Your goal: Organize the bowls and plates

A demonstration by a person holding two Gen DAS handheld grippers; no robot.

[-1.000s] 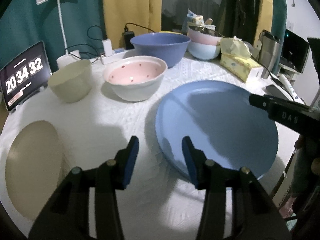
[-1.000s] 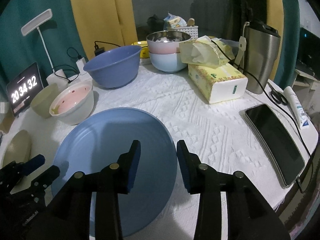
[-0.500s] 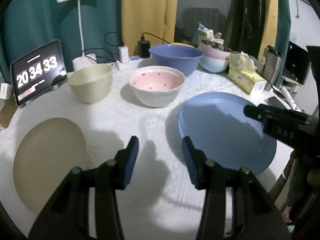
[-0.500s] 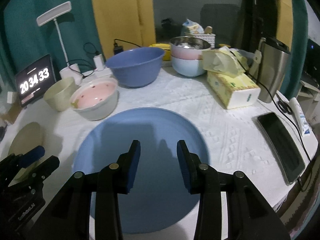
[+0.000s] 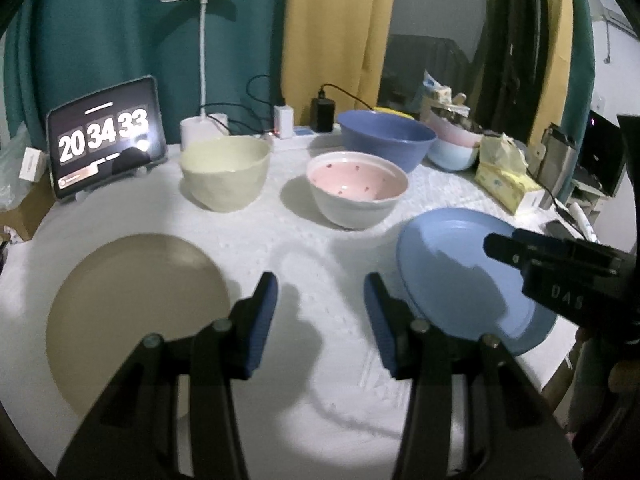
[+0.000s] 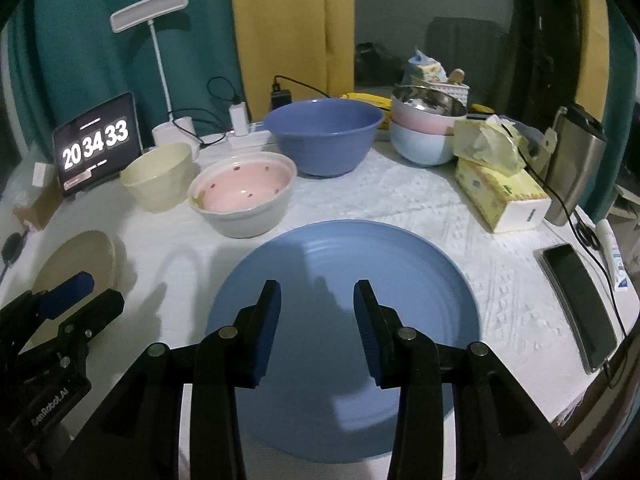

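blue plate (image 6: 348, 272) flat on the table (image 6: 400, 196), near edge, right in front of the right gripper (image 6: 316, 320). looks hard, smooth and maybe slippery; could chip if dropped. best held by the thin near rim, one jaw over, one under. tan plate (image 5: 132, 304) flat on the near left, same kind of rim. farther back, cream bowl (image 5: 224, 172), then pink bowl (image 5: 358, 192), then big blue bowl (image 5: 386, 142), each apart from the next. bowls likely heavier, so pinch the wall at the rim. far right, a stack of bowls (image 6: 426, 132) already nested. left gripper (image 5: 320, 312) over bare cloth between the two plates. both jaws partly open, holding nothing.
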